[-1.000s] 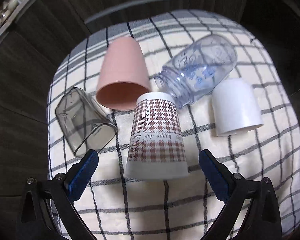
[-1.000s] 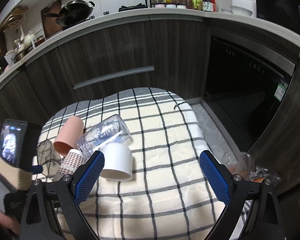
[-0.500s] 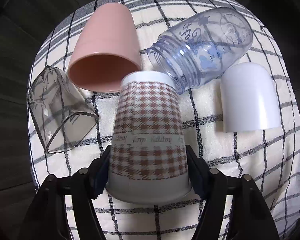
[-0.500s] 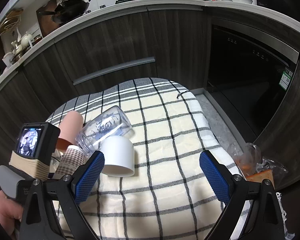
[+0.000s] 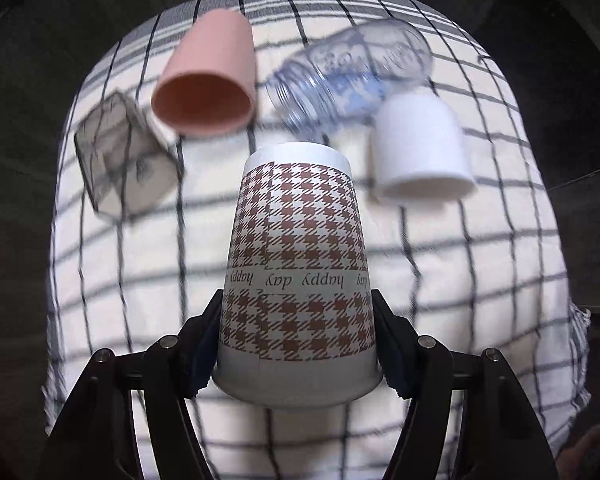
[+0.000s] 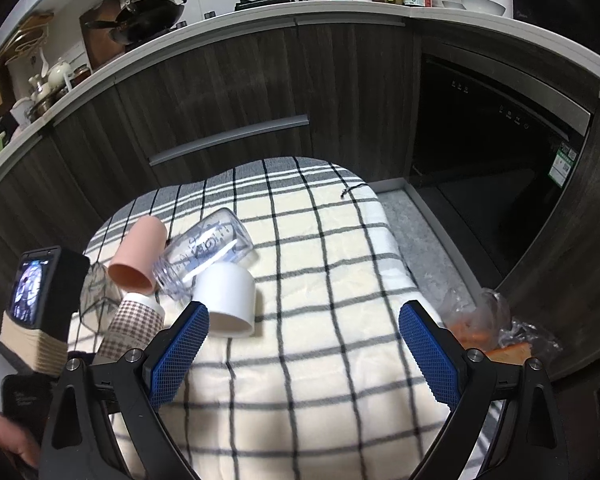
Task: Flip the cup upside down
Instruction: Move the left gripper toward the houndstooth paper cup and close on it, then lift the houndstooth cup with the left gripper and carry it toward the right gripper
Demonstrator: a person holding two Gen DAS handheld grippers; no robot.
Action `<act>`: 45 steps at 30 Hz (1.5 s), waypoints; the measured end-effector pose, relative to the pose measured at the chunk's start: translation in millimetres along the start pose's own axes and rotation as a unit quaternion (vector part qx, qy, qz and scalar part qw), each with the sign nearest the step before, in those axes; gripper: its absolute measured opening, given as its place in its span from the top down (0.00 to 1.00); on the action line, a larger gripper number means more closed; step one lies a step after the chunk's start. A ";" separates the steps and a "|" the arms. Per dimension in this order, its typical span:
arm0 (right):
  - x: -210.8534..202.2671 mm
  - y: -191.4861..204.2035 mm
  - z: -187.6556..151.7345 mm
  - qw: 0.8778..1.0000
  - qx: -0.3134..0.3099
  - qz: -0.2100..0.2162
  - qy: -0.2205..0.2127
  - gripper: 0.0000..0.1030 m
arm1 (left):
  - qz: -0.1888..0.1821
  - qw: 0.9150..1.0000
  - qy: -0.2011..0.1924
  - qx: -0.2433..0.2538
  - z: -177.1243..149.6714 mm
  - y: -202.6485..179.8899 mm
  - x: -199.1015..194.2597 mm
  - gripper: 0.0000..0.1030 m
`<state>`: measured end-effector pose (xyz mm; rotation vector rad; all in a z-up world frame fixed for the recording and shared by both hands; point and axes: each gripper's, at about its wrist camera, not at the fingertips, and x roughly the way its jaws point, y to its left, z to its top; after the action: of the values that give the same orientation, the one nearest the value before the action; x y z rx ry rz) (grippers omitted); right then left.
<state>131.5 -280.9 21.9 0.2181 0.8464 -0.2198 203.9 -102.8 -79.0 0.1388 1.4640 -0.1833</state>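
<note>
Squeezing the paper cup (image 5: 296,264) near its wide rim, the left tool (image 5: 298,344) has one pad (image 5: 206,344) pressed on each side of it, low in the middle of the left wrist picture, above the checked cloth (image 5: 480,264). This cup looks light and thin, so I think a hard squeeze would crush it and a loose one would let it slip; the stiff rim end seems the best place to hold. The right tool (image 6: 302,354) is spread wide with nothing in it, low in its own picture, over bare cloth beside the white cup (image 6: 230,294).
</note>
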 end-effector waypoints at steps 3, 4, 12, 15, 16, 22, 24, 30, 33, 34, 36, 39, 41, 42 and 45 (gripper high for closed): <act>-7.4 -9.6 -4.9 1.000 -0.006 0.002 0.011 0.07 | -0.019 1.000 0.005 -0.022 -21.3 -6.0 -4.5 0.35; -9.5 -13.3 -7.4 1.000 -0.008 0.001 0.016 0.07 | -0.029 0.999 0.007 -0.032 -29.7 -7.3 -5.7 0.35; -20.5 -43.7 -35.5 0.998 -0.022 -0.008 0.054 0.07 | -0.046 0.998 0.024 -0.029 -85.0 -53.7 -5.9 0.35; -20.4 -48.4 -46.5 0.997 -0.031 -0.014 0.067 0.07 | -0.038 0.999 0.020 -0.030 -93.3 -59.4 -0.5 0.35; -19.4 -49.2 -50.1 0.997 -0.033 -0.013 0.073 0.07 | -0.044 0.998 0.018 -0.037 -94.7 -58.5 2.4 0.35; -14.6 -46.4 -61.6 0.995 -0.041 -0.012 0.087 0.07 | -0.058 0.996 0.032 -0.056 -98.4 -51.6 11.9 0.34; -15.0 -45.4 -61.8 0.995 -0.043 -0.012 0.088 0.07 | -0.050 0.997 0.027 -0.053 -97.4 -50.3 9.8 0.28; -18.7 -43.5 -59.7 0.995 -0.042 -0.009 0.088 0.07 | -0.044 0.998 0.004 -0.043 -98.6 -39.8 -11.1 0.14; -25.1 -40.3 -56.8 0.996 -0.045 -0.008 0.083 0.07 | -0.030 0.999 -0.013 -0.027 -104.3 -36.7 -25.9 0.12; -27.6 -39.0 -55.2 0.996 -0.046 -0.007 0.081 0.07 | -0.026 0.999 -0.021 -0.022 -106.5 -34.0 -33.0 0.11; -32.4 -36.8 -51.5 0.996 -0.045 -0.003 0.080 0.07 | -0.018 0.999 -0.037 -0.021 -111.6 -27.6 -44.1 0.11; -38.6 -31.5 -46.3 0.996 -0.043 0.008 0.083 0.07 | 0.000 0.997 -0.078 -0.028 -124.3 -20.3 -66.3 0.10; -41.9 -24.5 -42.5 0.995 -0.045 0.018 0.088 0.07 | 0.012 0.994 -0.109 -0.028 -127.8 -12.9 -81.7 0.08; -42.8 -20.5 -41.3 0.995 -0.047 0.022 0.090 0.07 | 0.021 0.991 -0.128 -0.028 -129.8 -8.2 -89.8 0.08; -40.4 -4.8 -38.1 0.992 -0.053 0.044 0.109 0.07 | 0.042 0.982 -0.179 -0.032 -129.3 0.5 -104.5 0.08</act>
<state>77.1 -270.8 27.5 0.1804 1.0595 -0.0688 68.1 -71.7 11.6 0.1100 1.1022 -0.0862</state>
